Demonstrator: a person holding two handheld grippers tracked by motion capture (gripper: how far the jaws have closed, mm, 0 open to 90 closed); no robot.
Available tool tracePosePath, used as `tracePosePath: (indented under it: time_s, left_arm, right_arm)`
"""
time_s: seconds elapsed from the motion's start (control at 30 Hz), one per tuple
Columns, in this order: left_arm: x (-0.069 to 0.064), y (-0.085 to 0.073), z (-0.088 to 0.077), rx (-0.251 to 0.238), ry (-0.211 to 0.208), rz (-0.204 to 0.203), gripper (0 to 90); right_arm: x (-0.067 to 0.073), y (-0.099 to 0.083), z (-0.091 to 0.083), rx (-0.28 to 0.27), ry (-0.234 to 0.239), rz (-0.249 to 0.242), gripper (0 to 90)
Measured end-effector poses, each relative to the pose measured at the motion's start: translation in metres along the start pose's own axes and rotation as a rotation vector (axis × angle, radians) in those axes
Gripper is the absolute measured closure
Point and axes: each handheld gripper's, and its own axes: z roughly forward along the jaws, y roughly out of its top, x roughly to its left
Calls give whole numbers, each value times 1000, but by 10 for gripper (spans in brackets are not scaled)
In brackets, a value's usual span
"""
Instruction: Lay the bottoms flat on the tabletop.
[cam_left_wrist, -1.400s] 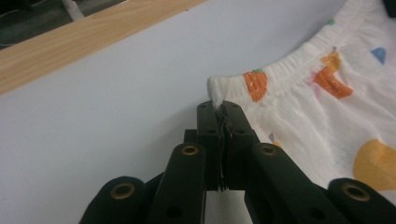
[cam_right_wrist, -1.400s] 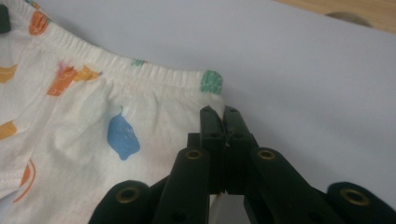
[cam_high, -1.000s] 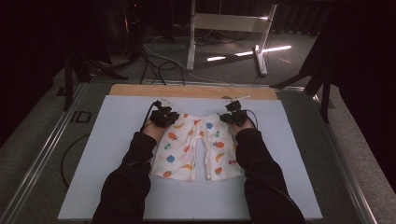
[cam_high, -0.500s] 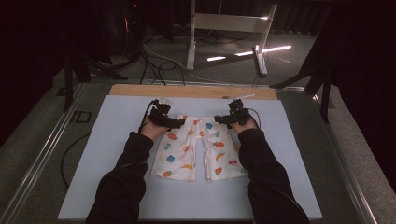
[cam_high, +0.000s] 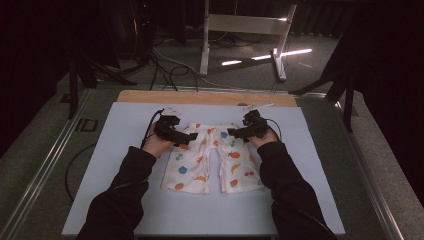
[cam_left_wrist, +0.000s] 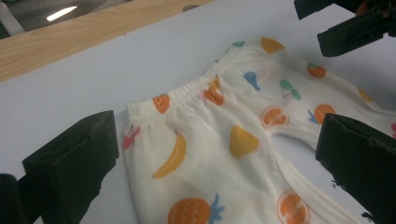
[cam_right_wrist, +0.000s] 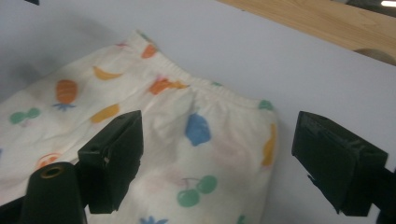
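I am holding my left gripper (cam_high: 181, 136) and right gripper (cam_high: 241, 132), jaws spread and empty, over the waistband corners of the fruit-print pants (cam_high: 212, 159), lying flat mid-counter (cam_high: 125, 120) with waistband toward twelve o'clock, probably lining up a grab.

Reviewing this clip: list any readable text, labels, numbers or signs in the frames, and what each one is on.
"ID": pale marking on the dark surface left of the light blue mat, high view; blurred, so the reading is uncertain.
No words on the pants: the print is only fruit pictures.
No legible writing on the left gripper or the right gripper.
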Motion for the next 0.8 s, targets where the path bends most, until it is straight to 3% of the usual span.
tracePosePath:
  time_s: [0.2,0.23,0.3,0.37,0.47,0.6,0.8]
  left_arm:
    - [-4,-11,-14,-10,-3,13,3]
    - [-6,-13,-17,-10,-5,19,3]
    - [-9,-18,-22,-12,-8,23,3]
    - [-11,-22,-25,-15,-12,23,2]
    - [-15,-28,-31,-17,-12,32,2]
    - [-19,-38,-39,-26,-18,24,3]
    - [-26,-52,-49,-11,-10,44,3]
  right_arm:
    - [12,-9,-5,3,19,-23,205]
    - [14,-11,-5,2,10,-29,258]
    - [18,-16,-8,3,-18,-44,456]
    - [22,-21,-10,12,-16,-76,657]
    - [28,-29,-11,51,-16,-126,845]
    - [32,-43,-10,102,14,-154,900]
    - [24,-62,-7,148,-4,-157,900]
